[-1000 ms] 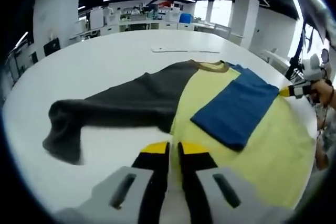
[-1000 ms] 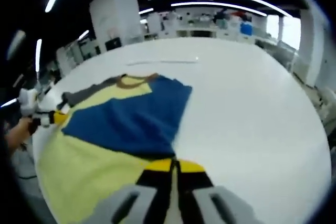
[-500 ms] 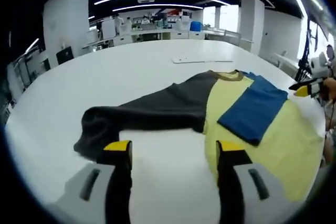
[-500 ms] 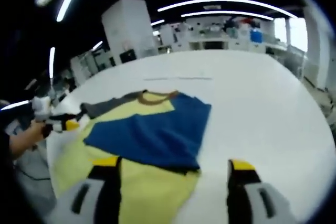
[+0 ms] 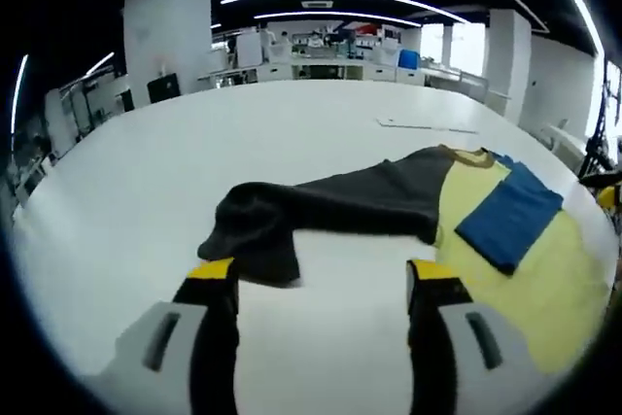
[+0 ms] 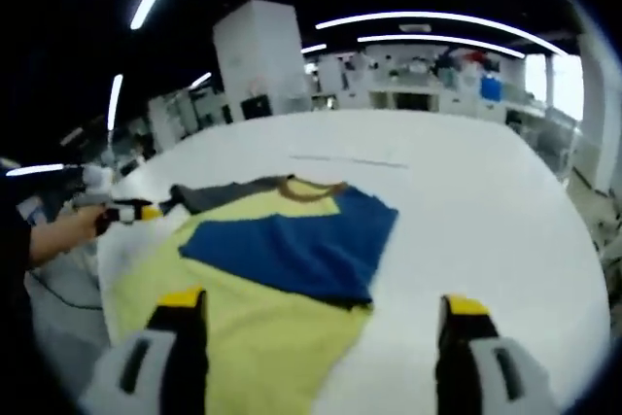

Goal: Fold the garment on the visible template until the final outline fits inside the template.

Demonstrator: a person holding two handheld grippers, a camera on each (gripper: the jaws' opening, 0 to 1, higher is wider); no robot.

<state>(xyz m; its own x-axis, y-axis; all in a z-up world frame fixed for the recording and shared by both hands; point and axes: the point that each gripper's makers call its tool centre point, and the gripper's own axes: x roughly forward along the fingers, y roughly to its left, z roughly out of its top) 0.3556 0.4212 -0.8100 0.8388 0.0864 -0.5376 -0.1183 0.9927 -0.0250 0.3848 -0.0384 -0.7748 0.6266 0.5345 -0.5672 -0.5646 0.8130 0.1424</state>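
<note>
A garment [image 5: 408, 201] is spread on a white tabletop [image 5: 146, 172] in a strip-lit lab; both tools [image 5: 321, 284] [image 6: 316, 313] are held wide.

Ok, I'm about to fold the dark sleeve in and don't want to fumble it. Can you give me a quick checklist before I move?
1. Left gripper open and holding nothing: ok, jaws stand wide apart.
2. Right gripper open and holding nothing: ok, jaws wide apart.
3. Dark sleeve within the left gripper's line: ok, its bunched end lies just ahead of the left jaw.
4. Blue sleeve already folded over the yellow body: ok.
5. Dark sleeve lying flat: not ok, its end is crumpled.
6. Template outline under the garment visible: cannot tell, only the white table shows around it.
</note>
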